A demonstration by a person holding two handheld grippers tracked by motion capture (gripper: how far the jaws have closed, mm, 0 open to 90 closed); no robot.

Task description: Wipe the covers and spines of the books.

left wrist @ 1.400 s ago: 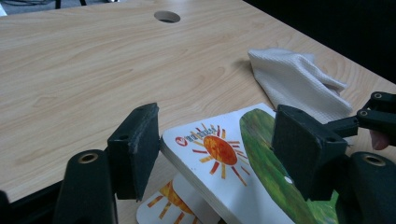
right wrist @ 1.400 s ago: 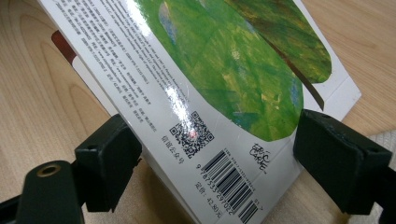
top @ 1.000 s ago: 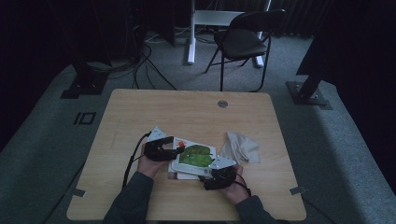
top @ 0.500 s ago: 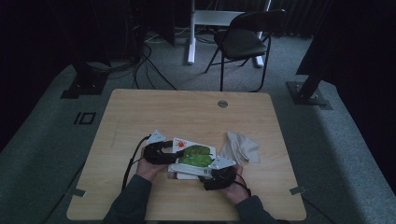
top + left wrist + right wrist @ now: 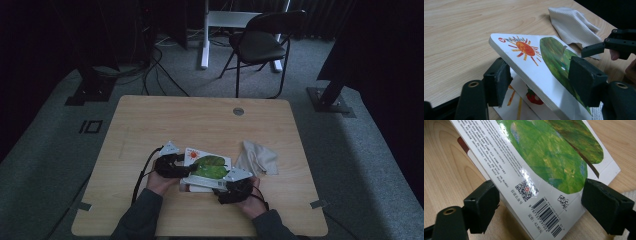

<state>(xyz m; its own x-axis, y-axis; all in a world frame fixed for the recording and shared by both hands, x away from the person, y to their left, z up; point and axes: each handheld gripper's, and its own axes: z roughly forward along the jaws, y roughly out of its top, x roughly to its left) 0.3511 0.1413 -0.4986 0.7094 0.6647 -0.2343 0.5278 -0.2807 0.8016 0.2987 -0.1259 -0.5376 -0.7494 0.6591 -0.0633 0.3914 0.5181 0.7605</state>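
I have the board book [image 5: 206, 167] lifted between both tools near the six o'clock edge of the table [image 5: 150, 120], its cover tilted up off what looks like an open page beneath, so I judge I am opening or turning it. My left gripper [image 5: 539, 82] straddles the book's edge with its jaws spread wide; the pads stand clear of the cover on both sides, so it supports or guides rather than pinches. My right gripper [image 5: 549, 207] sits at the barcode end, jaws likewise spread to either side of the back cover; I cannot tell whether a pad touches the underside. Holding from two opposite ends keeps the stiff cover from flopping shut, I think. A crumpled white cloth [image 5: 257, 157] lies just beside the book at its three o'clock. The table is pale wood grain, with a round grommet [image 5: 238, 111] toward twelve o'clock. Beyond it the room is dim: grey carpet, a black folding chair [image 5: 262, 42] at twelve o'clock, cables trailing at eleven.
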